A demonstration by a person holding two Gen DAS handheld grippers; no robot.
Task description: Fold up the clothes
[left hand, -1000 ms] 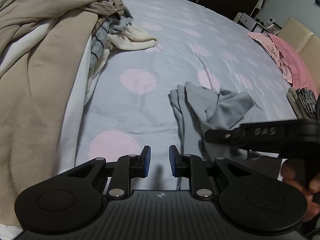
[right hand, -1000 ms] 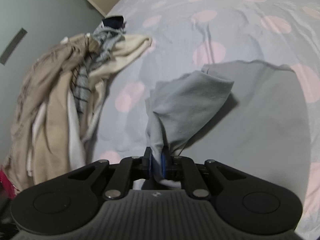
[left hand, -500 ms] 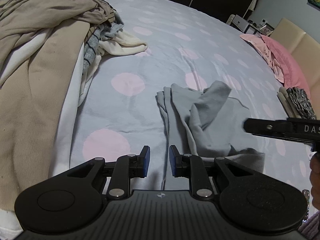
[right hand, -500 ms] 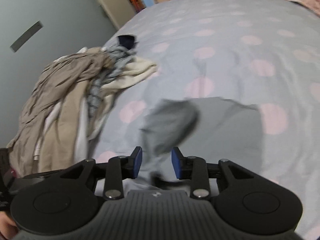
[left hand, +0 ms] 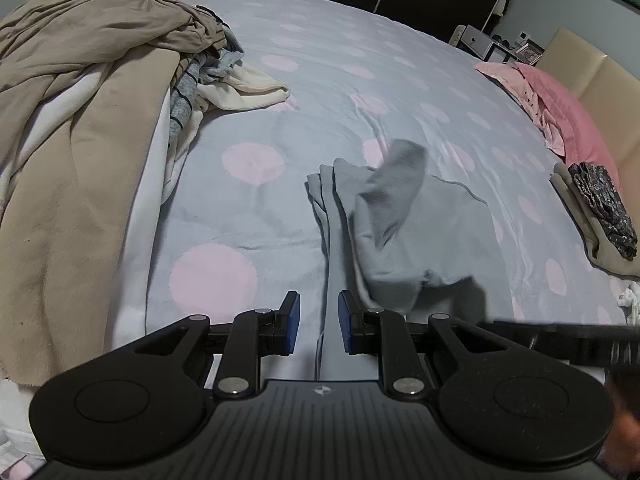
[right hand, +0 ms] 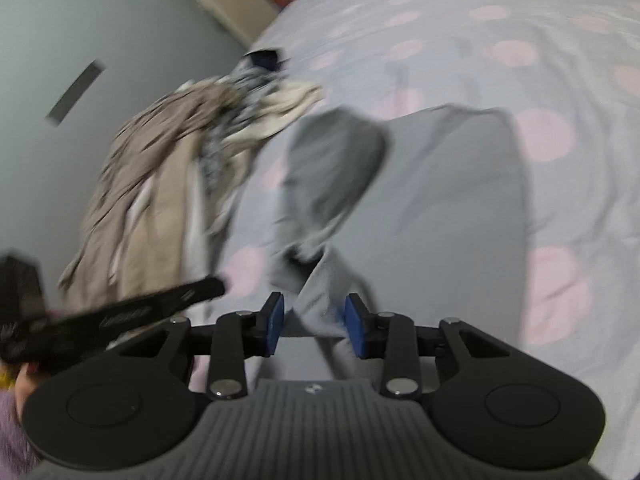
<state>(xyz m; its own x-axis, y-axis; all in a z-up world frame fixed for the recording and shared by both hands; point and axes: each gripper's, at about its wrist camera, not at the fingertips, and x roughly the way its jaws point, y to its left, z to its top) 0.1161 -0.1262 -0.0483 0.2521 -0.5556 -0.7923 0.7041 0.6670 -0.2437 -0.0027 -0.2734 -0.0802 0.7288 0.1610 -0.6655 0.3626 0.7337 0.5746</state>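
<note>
A grey garment [left hand: 404, 224] lies partly folded on the bed, one flap blurred as it drops; it also shows in the right wrist view [right hand: 420, 200]. My left gripper [left hand: 319, 324] is open and empty, just above the garment's near edge. My right gripper [right hand: 315, 323] is open, with a fold of the grey cloth lying loose between its jaws. The right gripper's finger also shows at the lower right of the left wrist view [left hand: 560, 340]. The left gripper's finger crosses the left of the right wrist view [right hand: 132, 312].
A heap of unfolded beige, white and striped clothes [left hand: 80, 140] fills the bed's left side. The bed cover [left hand: 256, 232] is grey-blue with pink dots. Folded clothes [left hand: 596, 208] and a pink pillow [left hand: 560, 108] lie at the right.
My right gripper was shut on the grey garment's flap, then opened and let it go; the flap is falling back onto the garment. The left gripper drew back slightly and stayed open.
</note>
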